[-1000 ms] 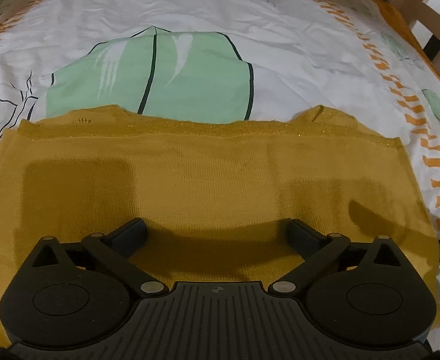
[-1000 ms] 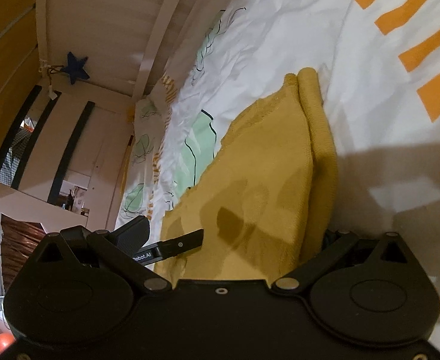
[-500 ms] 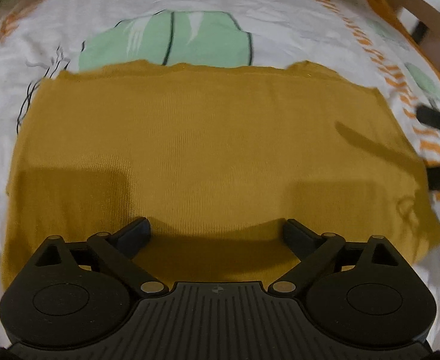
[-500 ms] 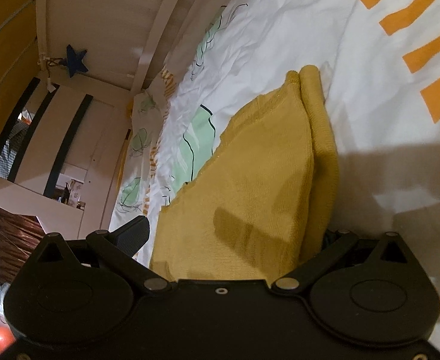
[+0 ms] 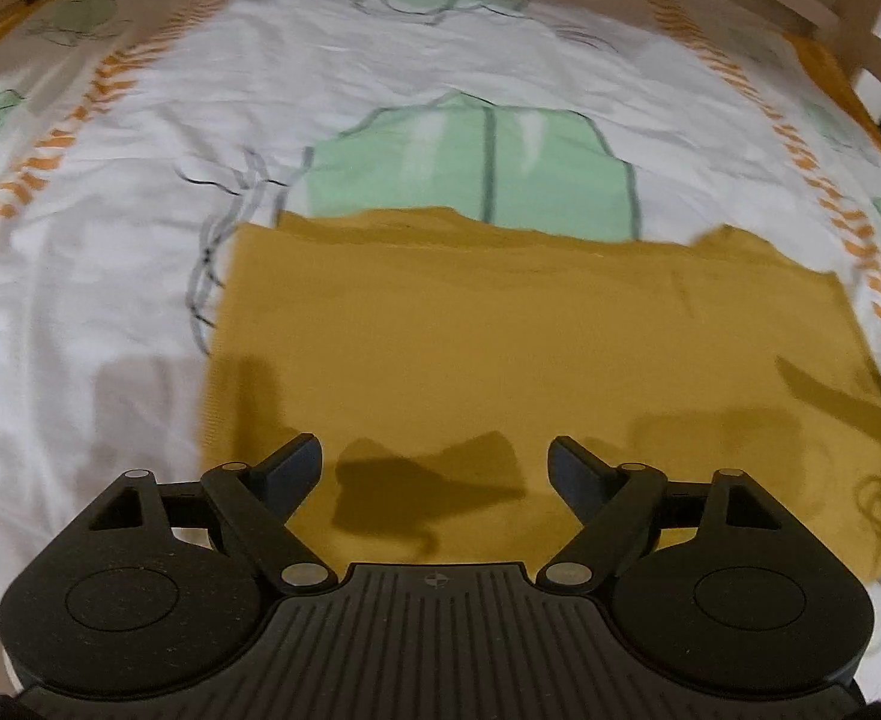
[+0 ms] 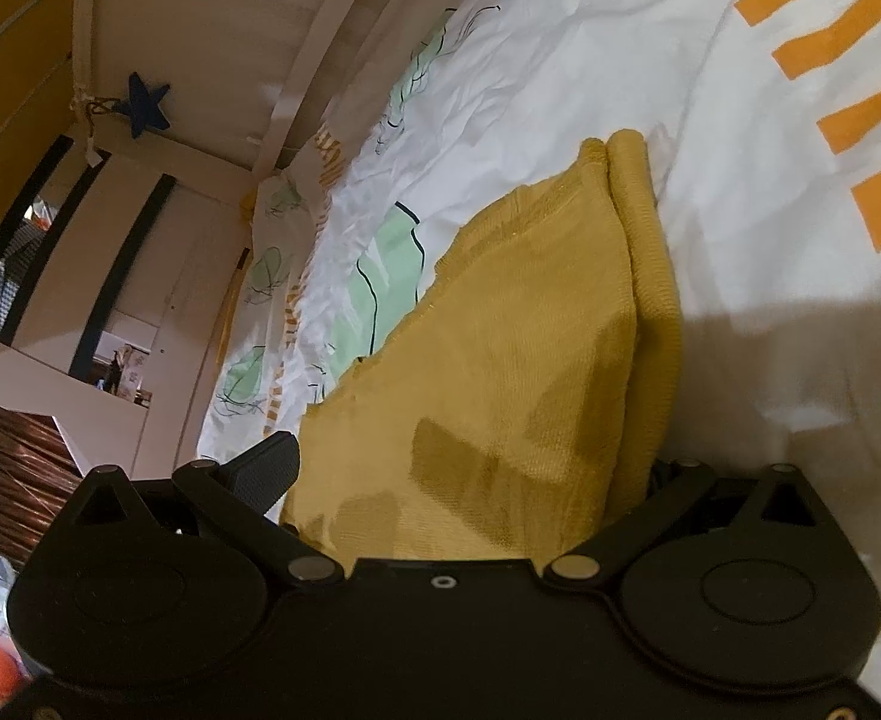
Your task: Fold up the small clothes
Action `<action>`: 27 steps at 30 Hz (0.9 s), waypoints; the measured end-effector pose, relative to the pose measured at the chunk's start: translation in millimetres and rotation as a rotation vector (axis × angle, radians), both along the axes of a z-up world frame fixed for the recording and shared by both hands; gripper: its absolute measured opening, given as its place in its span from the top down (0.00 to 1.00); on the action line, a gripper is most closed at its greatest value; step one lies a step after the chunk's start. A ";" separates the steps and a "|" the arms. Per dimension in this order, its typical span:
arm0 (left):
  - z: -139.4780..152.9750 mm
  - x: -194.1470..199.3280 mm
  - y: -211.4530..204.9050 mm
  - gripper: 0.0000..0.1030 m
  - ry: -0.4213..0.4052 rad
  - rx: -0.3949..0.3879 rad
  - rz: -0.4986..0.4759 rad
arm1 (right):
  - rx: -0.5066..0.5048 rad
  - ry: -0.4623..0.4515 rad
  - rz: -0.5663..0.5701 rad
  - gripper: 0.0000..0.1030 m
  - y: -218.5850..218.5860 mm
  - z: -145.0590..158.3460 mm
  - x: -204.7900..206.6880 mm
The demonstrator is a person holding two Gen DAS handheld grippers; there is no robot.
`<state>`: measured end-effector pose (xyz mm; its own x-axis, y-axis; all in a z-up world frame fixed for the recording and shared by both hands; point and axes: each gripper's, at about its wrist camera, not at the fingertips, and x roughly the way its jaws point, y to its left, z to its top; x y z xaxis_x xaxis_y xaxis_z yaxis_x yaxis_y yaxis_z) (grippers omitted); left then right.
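Mustard knit garment [image 5: 530,348] lies flat (right view shows doubled edge [image 6: 644,252]).

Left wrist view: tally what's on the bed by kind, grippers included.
Mustard-yellow knitted garment: 1
White bedcover printed with green leaves and orange dashes: 1
Left hand-held gripper: 1
Total: 3

Left wrist: steeply down, above cloth [image 5: 536,348]; right wrist: low, rolled, close along its folded edge; shared: cloth, bedsheet [image 5: 110,300].
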<state>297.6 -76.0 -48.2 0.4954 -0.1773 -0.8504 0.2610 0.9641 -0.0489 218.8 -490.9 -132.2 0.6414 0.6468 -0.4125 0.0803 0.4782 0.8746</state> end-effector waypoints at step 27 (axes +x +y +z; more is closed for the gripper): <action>30.4 46.2 86.0 0.20 -0.014 -0.131 0.120 | -0.306 0.088 -0.126 0.73 33.6 28.1 -5.5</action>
